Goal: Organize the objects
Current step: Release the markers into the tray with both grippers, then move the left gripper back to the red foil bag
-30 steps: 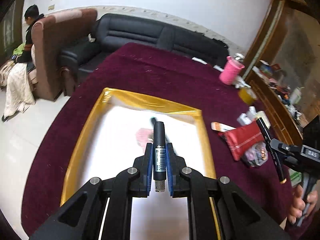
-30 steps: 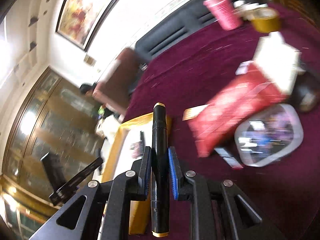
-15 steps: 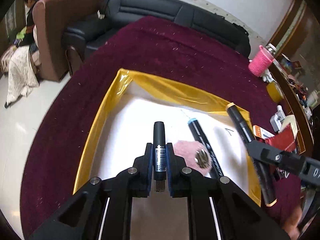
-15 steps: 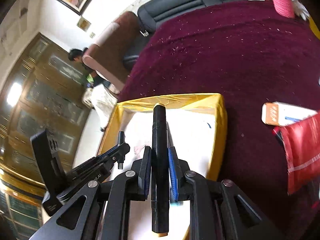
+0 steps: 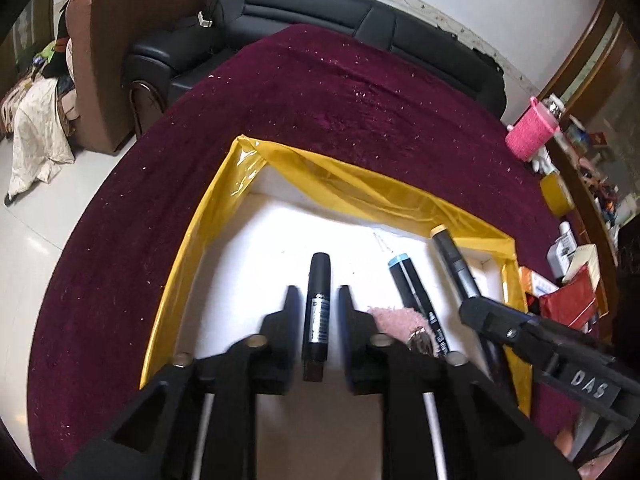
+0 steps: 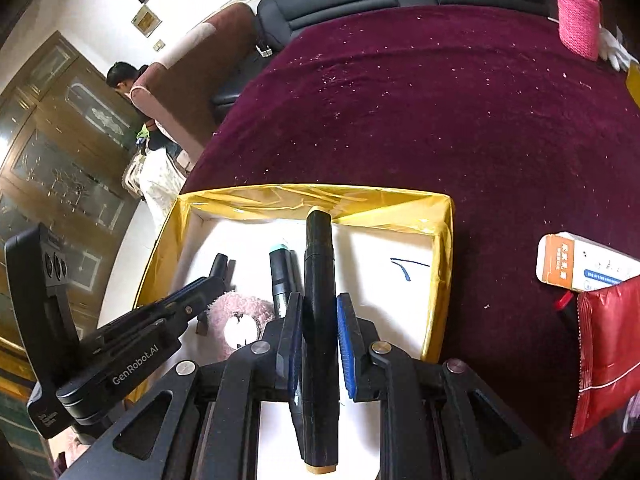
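Left gripper (image 5: 316,300) in close-up: matte black plastic linkage arms, triangular cut-outs near the base, round silver screws at each pivot, dark blue pads lining the jaws. Right gripper (image 6: 318,308) is the same black build with brighter blue ribbed pads. Seen from across, the left body reads "GenRobot.AI" in white; the right one carries raised letters "DAS".

Black marker (image 6: 318,300) in right claw (image 6: 318,300)
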A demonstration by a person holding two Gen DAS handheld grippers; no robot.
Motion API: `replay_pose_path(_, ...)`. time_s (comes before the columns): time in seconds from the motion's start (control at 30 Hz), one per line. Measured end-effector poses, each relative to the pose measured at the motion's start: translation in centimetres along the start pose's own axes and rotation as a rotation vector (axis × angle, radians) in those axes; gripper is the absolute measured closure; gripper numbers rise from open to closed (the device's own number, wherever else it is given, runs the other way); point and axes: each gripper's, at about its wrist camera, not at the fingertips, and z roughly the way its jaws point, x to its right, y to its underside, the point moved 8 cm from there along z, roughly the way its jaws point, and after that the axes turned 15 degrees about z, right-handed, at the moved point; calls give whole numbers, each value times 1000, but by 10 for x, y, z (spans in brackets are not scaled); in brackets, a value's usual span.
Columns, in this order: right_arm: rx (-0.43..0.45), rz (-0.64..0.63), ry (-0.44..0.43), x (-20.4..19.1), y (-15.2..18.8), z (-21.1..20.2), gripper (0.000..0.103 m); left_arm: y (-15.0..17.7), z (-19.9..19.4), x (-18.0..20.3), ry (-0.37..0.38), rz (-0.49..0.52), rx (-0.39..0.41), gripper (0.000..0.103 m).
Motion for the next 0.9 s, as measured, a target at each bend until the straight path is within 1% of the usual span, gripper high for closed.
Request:
replay_pose_path(0.07, 10, -12, 12, -1, -1, 1, 84, -1, -2, 2, 26, -15, 16, 63)
replay_pose_path(0.1, 19, -17, 21, -1, 0, -1, 84, -1, -3, 3, 30, -15, 18, 61)
replay_pose_path(0.17, 42, -23, 42, 1, -3, -2, 84, -2, -6, 8, 39, -12, 25, 51)
replay_pose_path(0.2, 47, -21, 42, 2, -4, -3, 84, -2, -8, 10, 41, -12, 31, 48)
replay_pose_path(0.27, 49, -9, 29, 4, -4, -6, 83, -2, -13, 14, 41, -17, 46, 37)
replay_pose_path(0.3, 53, -5, 28, 4, -4, -9, 78, -2, -18, 15, 38, -20, 56, 35)
replay_pose_path(0.33, 64, -6, 22, 5, -4, -15, 68, -3, -23, 16, 36, -24, 66, 32)
replay_pose_path(0.37, 74, -10, 15, 3, -5, -19, 63, -3, -29, 17, 36, -28, 79, 31)
replay_pose_path(0.4, 95, -20, 7, 1, -4, -28, 56, -3, -36, 19, 39, -30, 91, 29)
replay_pose_path(0.43, 118, -33, 12, 0, -4, -35, 46, -2, -42, 21, 41, -33, 103, 25)
replay_pose_path(0.47, 152, -53, 17, -1, -3, -46, 41, -2, -49, 23, 40, -37, 115, 20)
replay_pose_path(0.5, 173, -65, 16, -2, -1, -55, 31, -1, -57, 24, 36, -41, 125, 19)
replay_pose_path(0.53, 202, -81, 16, -3, 1, -66, 25, 1, -65, 27, 34, -44, 137, 18)
replay_pose_path(0.63, 276, -117, 26, -1, 8, -93, 18, 5, -84, 36, 14, -38, 157, 16)
replay_pose_path(0.7, 335, -141, 35, 3, 14, -113, 14, 9, -100, 50, -7, -12, 183, 15)
replay_pose_path(0.8, 419, -153, 54, 16, 22, -140, 9, 12, -120, 79, -35, 55, 228, 12)
replay_pose_path(0.9, 477, -149, 75, 35, 30, -162, 8, 16, -139, 112, -86, 135, 281, 11)
